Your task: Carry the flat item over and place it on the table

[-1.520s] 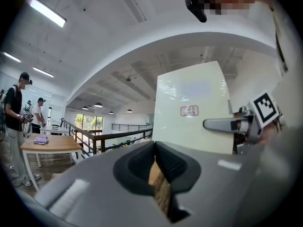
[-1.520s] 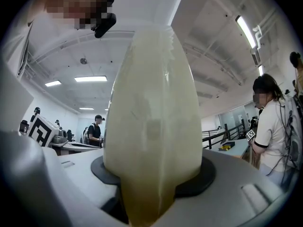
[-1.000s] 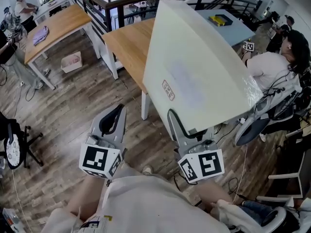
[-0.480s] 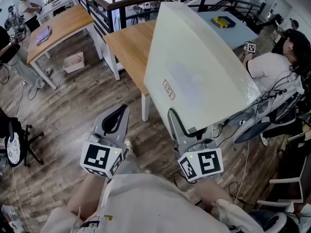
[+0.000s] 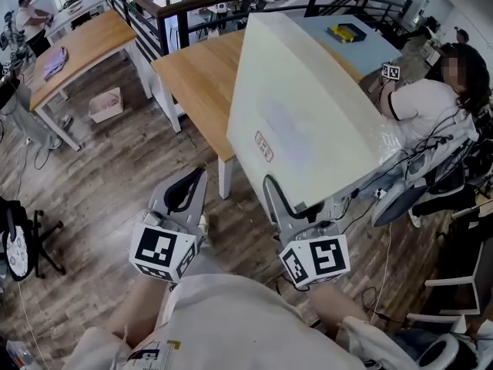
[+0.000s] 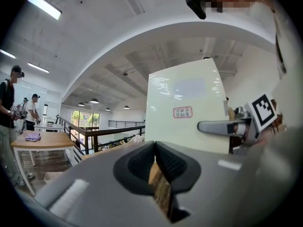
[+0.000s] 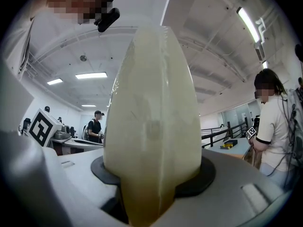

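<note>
One level right gripper (image 5: 271,187) clamps board (image 5: 308,114) (left gripper (image 5: 199,174) closed).

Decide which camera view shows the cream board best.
The head view: the board shows its whole broad face, with the right gripper clamped on its lower edge. The left gripper view shows most of that face; the right gripper view shows only its thin edge.

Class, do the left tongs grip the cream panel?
No: the left tongs are shut empty; the right tongs clamp the cream panel.

Left gripper (image 5: 187,188) level, jaws together — right gripper (image 5: 276,197) level, clamping flat panel (image 5: 308,114).
</note>
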A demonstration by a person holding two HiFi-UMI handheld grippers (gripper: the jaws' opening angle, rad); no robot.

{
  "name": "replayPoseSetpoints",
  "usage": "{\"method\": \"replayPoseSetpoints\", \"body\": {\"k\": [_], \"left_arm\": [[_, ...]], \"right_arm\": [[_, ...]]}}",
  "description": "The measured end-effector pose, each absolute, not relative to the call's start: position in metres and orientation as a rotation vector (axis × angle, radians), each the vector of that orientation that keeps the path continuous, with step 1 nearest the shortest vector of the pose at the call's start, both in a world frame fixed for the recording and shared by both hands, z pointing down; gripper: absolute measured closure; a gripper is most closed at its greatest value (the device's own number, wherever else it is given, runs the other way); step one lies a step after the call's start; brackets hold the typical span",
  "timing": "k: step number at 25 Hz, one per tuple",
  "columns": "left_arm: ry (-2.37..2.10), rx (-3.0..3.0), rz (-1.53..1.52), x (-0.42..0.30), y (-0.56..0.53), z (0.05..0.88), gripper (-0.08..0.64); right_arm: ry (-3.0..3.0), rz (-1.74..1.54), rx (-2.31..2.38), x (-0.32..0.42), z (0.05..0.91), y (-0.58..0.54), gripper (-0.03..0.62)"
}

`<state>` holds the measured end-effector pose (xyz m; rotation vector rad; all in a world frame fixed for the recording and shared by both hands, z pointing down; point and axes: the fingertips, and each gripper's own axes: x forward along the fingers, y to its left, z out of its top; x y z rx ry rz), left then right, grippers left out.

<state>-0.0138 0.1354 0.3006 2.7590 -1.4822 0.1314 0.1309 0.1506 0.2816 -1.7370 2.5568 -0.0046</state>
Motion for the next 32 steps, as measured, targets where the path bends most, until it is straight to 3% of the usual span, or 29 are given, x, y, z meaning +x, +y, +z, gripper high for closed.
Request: {"method": "replayPoseSetpoints", "body": {"k": [32], "left_arm": [[-1.268,2.792,0.197,-0.076,-0.17,0.309,0.558]], "right_arm": [[2.476,-0.082,-1.939,0.063,0.283,-0.139,0.316]]}}
